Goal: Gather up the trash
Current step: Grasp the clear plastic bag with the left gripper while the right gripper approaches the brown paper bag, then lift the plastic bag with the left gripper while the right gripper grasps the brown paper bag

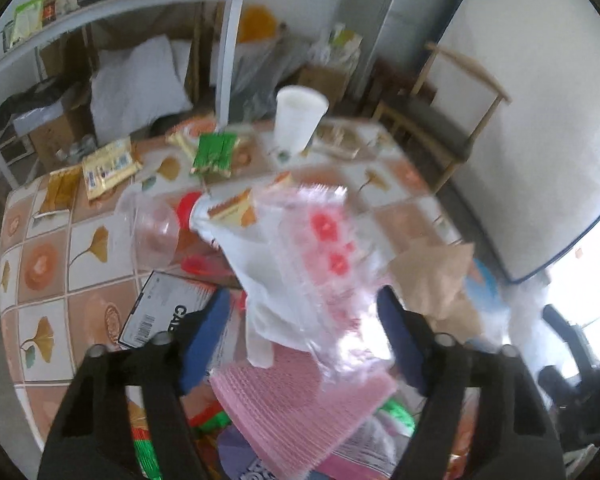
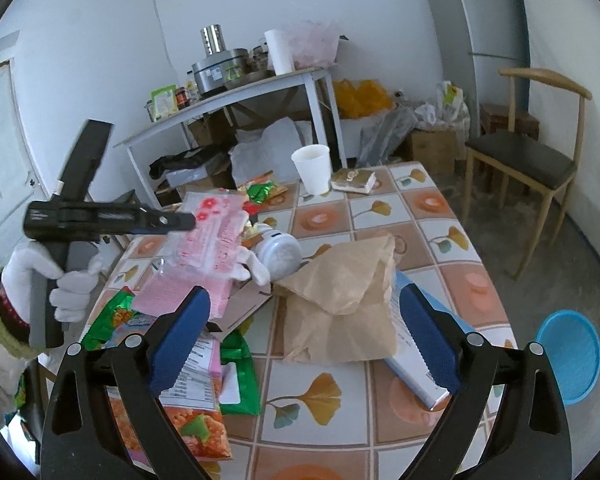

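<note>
My left gripper (image 1: 304,312) is open, its blue pads on either side of a clear plastic bag with red flowers (image 1: 332,264) that hangs between them above a pink cloth (image 1: 300,404). From the right wrist view the left gripper (image 2: 180,222) holds that flowered bag (image 2: 216,232) up over the table. My right gripper (image 2: 304,320) is open and empty, just in front of a crumpled brown paper bag (image 2: 340,300). A clear bottle with a red cap (image 1: 160,224) lies on the tiled table (image 1: 44,264).
Snack wrappers (image 1: 108,166), a green packet (image 1: 214,154) and a white paper cup (image 2: 312,168) sit at the far side. A flat box (image 2: 416,356) lies under the paper bag. More wrappers (image 2: 196,412) lie near. A blue bin (image 2: 568,344) and a chair (image 2: 520,160) stand right.
</note>
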Motion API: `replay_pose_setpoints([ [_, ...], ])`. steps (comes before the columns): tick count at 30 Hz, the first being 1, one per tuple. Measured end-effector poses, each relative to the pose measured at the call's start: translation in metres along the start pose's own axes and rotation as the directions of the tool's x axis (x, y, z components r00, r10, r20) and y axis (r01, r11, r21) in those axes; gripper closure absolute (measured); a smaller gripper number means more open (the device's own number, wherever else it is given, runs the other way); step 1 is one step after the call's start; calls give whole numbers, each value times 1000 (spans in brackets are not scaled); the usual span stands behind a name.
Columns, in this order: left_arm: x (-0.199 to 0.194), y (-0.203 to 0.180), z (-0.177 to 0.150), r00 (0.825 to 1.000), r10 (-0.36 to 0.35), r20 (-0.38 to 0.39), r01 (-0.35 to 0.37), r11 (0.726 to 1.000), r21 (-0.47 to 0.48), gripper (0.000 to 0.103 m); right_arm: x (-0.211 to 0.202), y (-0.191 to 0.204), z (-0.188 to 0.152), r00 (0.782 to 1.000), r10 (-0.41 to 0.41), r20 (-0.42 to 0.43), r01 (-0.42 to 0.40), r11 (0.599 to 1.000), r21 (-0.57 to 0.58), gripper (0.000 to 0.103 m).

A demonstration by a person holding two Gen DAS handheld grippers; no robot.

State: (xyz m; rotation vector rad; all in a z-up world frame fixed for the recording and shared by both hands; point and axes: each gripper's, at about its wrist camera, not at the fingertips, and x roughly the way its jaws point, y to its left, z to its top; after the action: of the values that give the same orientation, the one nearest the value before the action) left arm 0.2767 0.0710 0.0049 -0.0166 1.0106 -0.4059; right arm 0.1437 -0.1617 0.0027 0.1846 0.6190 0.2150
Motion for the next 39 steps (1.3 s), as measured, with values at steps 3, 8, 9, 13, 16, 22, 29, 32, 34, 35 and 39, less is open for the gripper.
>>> replay_pose_setpoints([
  [3, 7, 5, -5, 999, -29, -17, 29, 999, -14, 53, 3, -7, -2, 1000, -7, -12, 7, 1000, 16, 12],
  [8, 1, 9, -8, 998, -66, -2, 66, 997, -44, 78, 2, -11, -5, 1000, -10, -25, 11, 1000, 26, 12],
  [9, -2, 8, -9, 998, -70, 8, 70, 997, -40, 79, 1, -11, -5, 1000, -12, -23, 12, 1000, 23, 12],
  [13, -15, 5, -14, 994, -96, 47, 98, 994, -42, 87, -2, -13, -3, 1000, -17, -12, 17, 1000, 20, 12],
  [16, -25, 5, -17, 990, -122, 76, 126, 991, -42, 91, -7, -15, -2, 1000, -27, -3, 27, 999, 20, 12],
  [22, -50, 3, -27, 964, -192, 186, 197, 980, -11, 95, -11, -21, 1, 999, -47, -3, 47, 999, 26, 12],
  [29, -77, 12, -36, 893, -318, 320, 338, 941, -8, 95, -10, -22, 4, 999, -43, -10, 43, 998, 37, 14],
  [32, -90, 21, -40, 860, -333, 386, 372, 928, -27, 96, -8, -17, 5, 999, -28, -17, 28, 999, 33, 16],
  [34, -99, 28, -42, 849, -318, 422, 371, 927, -49, 98, -5, -13, 7, 1000, -17, -22, 17, 1000, 26, 17],
  [35, -102, 31, -44, 846, -312, 433, 371, 927, -57, 98, -5, -11, 8, 1000, -14, -22, 14, 1000, 21, 17],
  [39, -111, 42, -54, 839, -284, 464, 369, 924, -102, 99, -3, -10, 12, 1000, -7, -29, 7, 1000, 18, 19],
])
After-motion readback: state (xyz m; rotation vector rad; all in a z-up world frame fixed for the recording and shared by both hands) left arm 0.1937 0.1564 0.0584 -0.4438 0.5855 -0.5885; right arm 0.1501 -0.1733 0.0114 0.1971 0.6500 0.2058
